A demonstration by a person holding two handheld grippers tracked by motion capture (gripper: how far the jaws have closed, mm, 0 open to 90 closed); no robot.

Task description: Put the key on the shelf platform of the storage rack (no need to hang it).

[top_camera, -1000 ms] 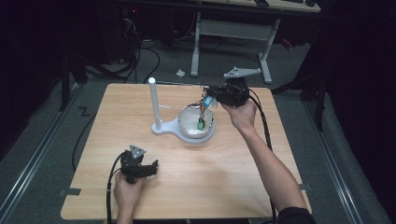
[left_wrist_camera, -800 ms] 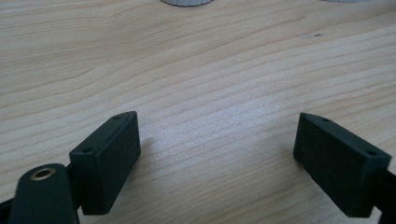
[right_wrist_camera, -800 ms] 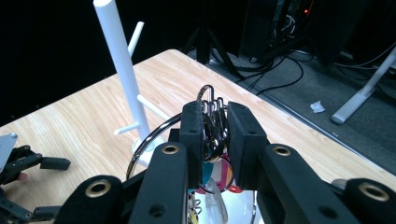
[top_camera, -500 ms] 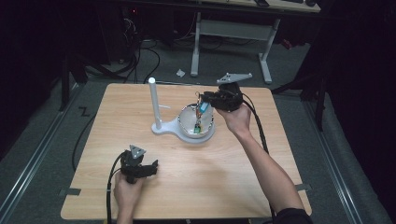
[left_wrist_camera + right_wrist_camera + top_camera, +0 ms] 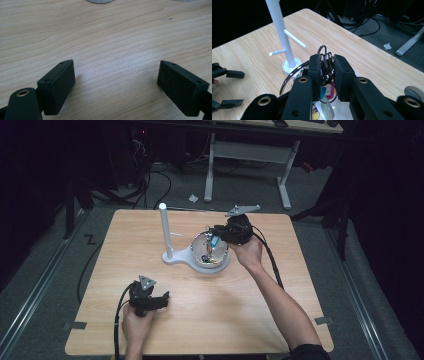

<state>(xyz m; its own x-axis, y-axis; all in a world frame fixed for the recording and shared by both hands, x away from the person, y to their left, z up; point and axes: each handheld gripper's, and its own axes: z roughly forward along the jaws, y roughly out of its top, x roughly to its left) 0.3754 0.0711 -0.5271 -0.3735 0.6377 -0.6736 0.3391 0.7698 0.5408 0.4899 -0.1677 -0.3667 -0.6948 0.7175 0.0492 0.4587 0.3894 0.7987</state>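
My right gripper [image 5: 327, 60] is shut on a bunch of dark metal clips [image 5: 326, 65], with small coloured tags hanging beneath them. In the high view this gripper [image 5: 218, 235] hovers over the right rim of a shiny metal bowl [image 5: 200, 240] that holds several small coloured items. The bowl rests on the white base of a stand whose upright post [image 5: 164, 227] carries short side pegs [image 5: 294, 38]. My left gripper [image 5: 159, 301] lies on the table near the front left, and its jaws [image 5: 116, 82] are wide open with nothing between them.
The wooden table [image 5: 150, 245] has bare room in front of and beside the stand. Beyond its far edge are a white desk frame [image 5: 250, 160] and cables on a grey floor. Black cables trail from both grippers.
The right gripper has turned and shifted slightly nearer and lower over the bowl, still holding the bunch. The left gripper has not moved.
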